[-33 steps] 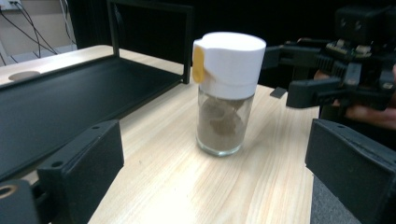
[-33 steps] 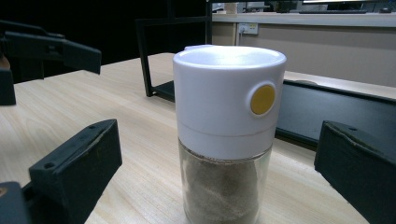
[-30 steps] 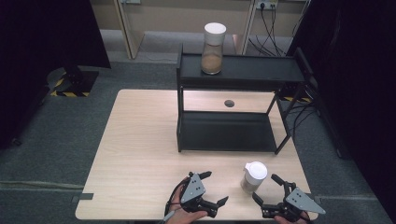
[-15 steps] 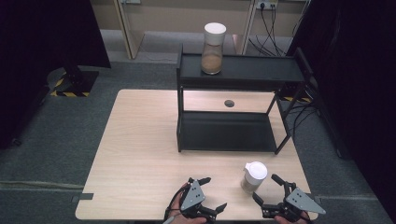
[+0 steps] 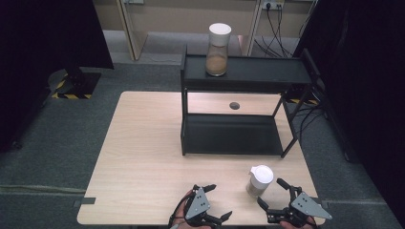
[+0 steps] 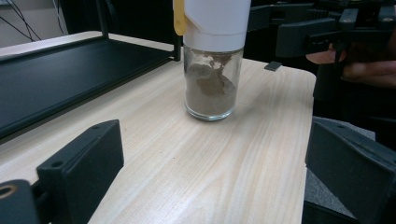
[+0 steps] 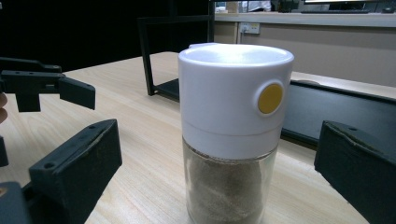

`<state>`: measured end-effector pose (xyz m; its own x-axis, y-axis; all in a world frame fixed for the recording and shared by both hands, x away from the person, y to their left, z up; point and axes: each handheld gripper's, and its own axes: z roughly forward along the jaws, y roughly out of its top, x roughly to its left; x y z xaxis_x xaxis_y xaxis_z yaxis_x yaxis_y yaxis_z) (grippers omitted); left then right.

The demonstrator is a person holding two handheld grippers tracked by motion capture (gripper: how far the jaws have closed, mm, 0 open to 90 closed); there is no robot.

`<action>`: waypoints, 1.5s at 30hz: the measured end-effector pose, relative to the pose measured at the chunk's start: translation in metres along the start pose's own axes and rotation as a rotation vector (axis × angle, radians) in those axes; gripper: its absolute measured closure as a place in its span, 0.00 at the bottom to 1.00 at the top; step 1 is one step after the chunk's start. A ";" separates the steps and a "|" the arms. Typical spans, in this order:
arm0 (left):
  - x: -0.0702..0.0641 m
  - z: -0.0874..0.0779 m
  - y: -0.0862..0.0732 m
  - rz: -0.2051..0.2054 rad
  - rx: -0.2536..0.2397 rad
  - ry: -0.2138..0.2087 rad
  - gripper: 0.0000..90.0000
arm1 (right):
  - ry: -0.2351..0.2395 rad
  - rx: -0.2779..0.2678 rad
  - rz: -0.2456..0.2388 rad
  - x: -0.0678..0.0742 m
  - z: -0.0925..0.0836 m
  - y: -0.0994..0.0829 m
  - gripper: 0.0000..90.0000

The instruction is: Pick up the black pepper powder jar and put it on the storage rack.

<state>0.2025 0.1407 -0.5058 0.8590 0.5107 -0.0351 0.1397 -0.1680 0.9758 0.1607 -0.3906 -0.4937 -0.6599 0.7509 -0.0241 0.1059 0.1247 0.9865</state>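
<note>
A glass spice jar with a white lid and yellow button (image 5: 258,182) stands upright near the light wooden table's (image 5: 143,143) near-right edge, just beyond the wide-open right gripper (image 5: 279,201); the left gripper (image 5: 216,202), also wide open, hovers nearby.

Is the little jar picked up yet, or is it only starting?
Only starting, it looks like. One big jar already stands on the rack's top shelf. The small jar sits untouched on the table; the right gripper is open right beside it, and the left gripper is open too. Gripping and lifting it are left.
</note>
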 end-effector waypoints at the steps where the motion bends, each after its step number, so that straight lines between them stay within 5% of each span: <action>1: 0.000 0.000 0.000 -0.002 -0.001 0.000 0.04 | 0.000 0.000 0.001 0.000 0.000 0.000 0.01; 28: 0.000 -0.003 -0.003 -0.027 -0.001 0.014 0.04 | -0.028 0.045 -0.002 0.000 0.018 0.006 0.04; 45: 0.001 -0.003 -0.004 -0.038 -0.003 0.014 0.04 | -0.017 0.091 0.001 -0.007 0.036 0.012 0.25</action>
<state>0.2013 0.1443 -0.5088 0.8460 0.5286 -0.0689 0.1703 -0.1455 0.9746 0.1934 -0.3708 -0.4874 -0.6471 0.7620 -0.0269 0.1742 0.1822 0.9677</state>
